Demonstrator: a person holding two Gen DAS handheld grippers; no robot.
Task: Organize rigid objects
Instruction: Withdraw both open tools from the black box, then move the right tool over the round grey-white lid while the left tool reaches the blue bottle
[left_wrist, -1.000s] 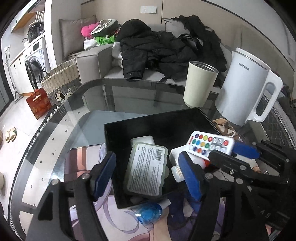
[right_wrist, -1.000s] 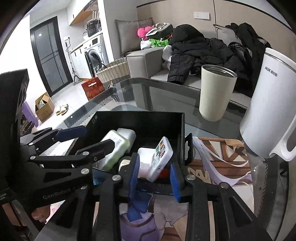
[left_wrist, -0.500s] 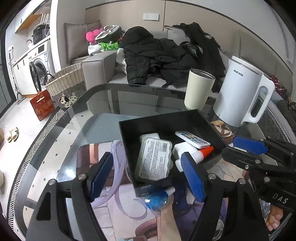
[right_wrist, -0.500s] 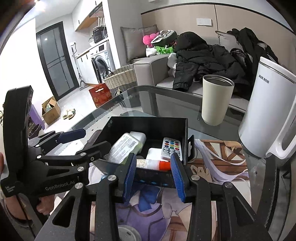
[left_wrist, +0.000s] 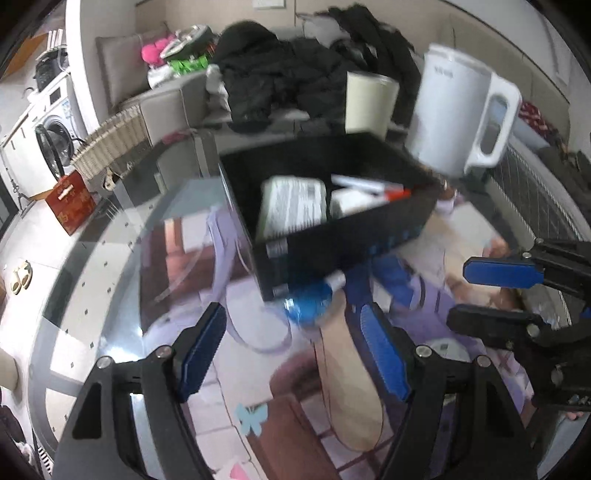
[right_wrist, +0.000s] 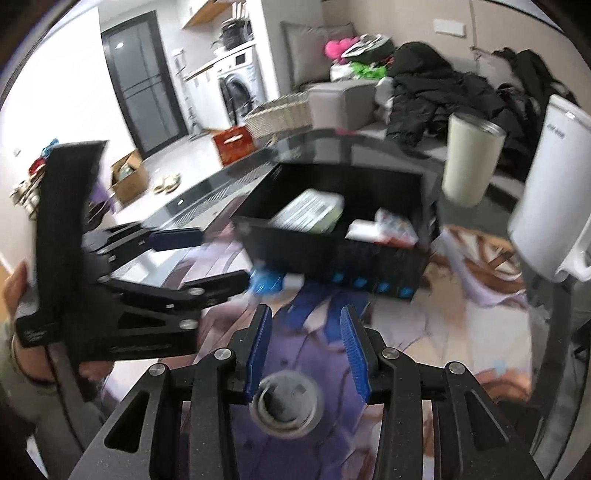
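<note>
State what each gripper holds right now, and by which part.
Nothing: the left gripper and right gripper both stand open and empty, short of the black box.

Blur and cut-offs

Motion blur smears the black box (left_wrist: 343, 236) and the label of its flat pack (left_wrist: 291, 208); the box's near wall hides part of the blue bottle (left_wrist: 308, 301).

Both claws point downward, empty. The left claw (left_wrist: 291, 350) stands wide apart. The right claw (right_wrist: 306, 345) gapes narrower, gripping nothing.
</note>
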